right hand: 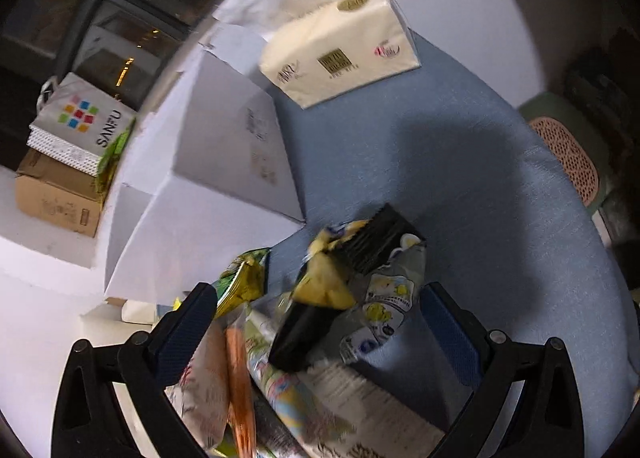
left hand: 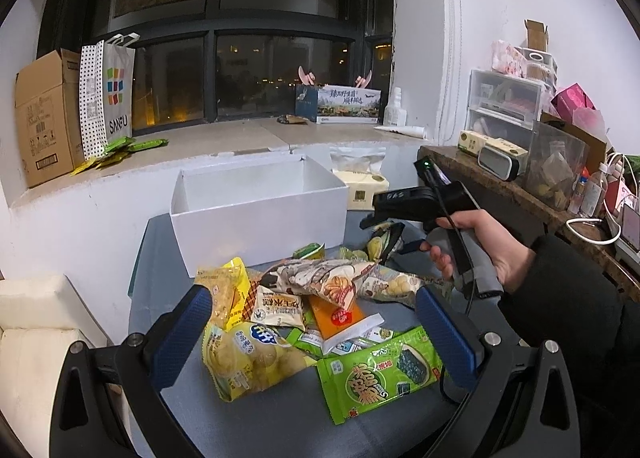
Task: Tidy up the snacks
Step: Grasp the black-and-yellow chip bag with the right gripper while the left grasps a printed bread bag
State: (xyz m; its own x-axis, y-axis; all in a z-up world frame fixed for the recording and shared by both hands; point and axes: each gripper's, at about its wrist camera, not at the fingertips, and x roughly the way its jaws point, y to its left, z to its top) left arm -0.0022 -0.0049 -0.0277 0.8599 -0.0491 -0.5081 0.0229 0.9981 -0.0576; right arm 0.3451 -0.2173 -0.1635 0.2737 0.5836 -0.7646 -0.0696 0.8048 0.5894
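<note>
Your surface [left hand: 168,258] is covered in blue-grey cloth. From the left wrist view, a white open-topped box [left hand: 260,210] sits at twelve o'clock, and a cream tissue pack [left hand: 364,188] stands just beside it at one o'clock. The snack pile fills the centre: a yellow bag [left hand: 240,358] at seven o'clock, a green seaweed packet [left hand: 376,372] at five o'clock, an orange packet [left hand: 340,316] between them, and a long illustrated bag [left hand: 328,278] lying across the top. Toward two o'clock lies a black-and-yellow pack [right hand: 356,258]; the right wrist view is blurred, so it may be resting on other packets rather than on the cloth.
</note>
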